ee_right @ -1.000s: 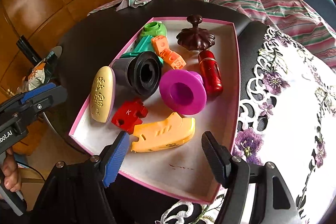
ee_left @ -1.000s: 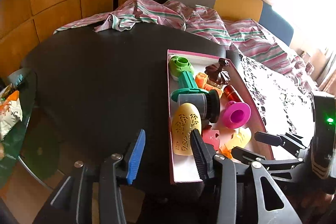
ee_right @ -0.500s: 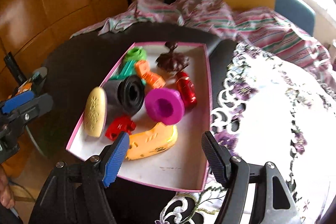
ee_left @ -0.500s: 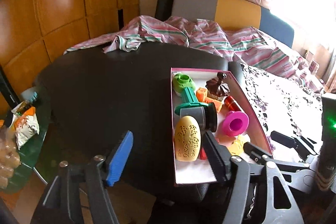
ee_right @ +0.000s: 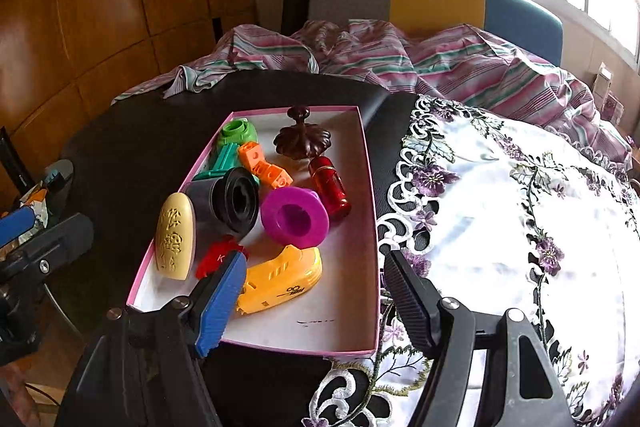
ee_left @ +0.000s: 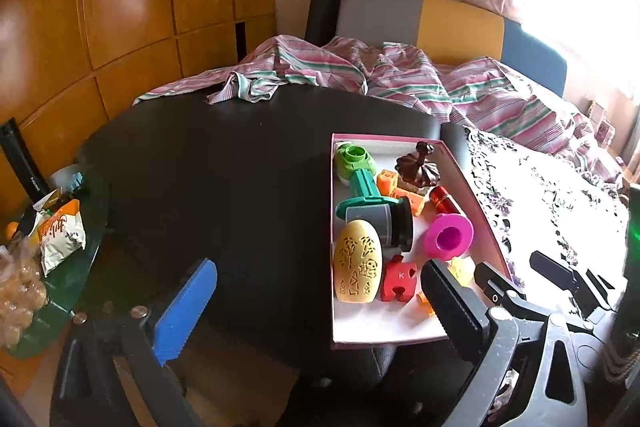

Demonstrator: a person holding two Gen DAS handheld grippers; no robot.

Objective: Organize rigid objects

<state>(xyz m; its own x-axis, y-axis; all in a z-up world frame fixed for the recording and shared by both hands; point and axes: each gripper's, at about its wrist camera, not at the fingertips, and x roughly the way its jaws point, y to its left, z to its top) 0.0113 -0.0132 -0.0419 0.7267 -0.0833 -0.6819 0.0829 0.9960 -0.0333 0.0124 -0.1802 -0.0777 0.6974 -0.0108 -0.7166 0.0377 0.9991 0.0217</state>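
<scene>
A pink-edged white box (ee_right: 352,323) (ee_left: 384,327) sits on the black table and holds several toys: a yellow carved oval (ee_right: 175,237) (ee_left: 357,261), a black-grey cylinder (ee_right: 228,201), a magenta cup (ee_right: 295,217) (ee_left: 448,235), a red bottle (ee_right: 330,183), a yellow-orange vehicle (ee_right: 282,279), a red K piece (ee_left: 398,277), a green piece (ee_right: 236,133), orange blocks (ee_right: 264,165) and a dark brown lid (ee_right: 302,139). My left gripper (ee_left: 316,303) is open and empty, near the box's front left corner. My right gripper (ee_right: 312,297) is open and empty, above the box's near end.
A white embroidered cloth (ee_right: 500,211) covers the table right of the box. A striped garment (ee_left: 320,71) lies at the far edge before a sofa. Snack packets (ee_left: 60,231) sit on a low glass side table at left. Bare black tabletop (ee_left: 208,179) lies left of the box.
Both grippers have pulled back and up from the box, so it looks smaller and more of the room shows. Both stay open and empty. The toys have not moved.
</scene>
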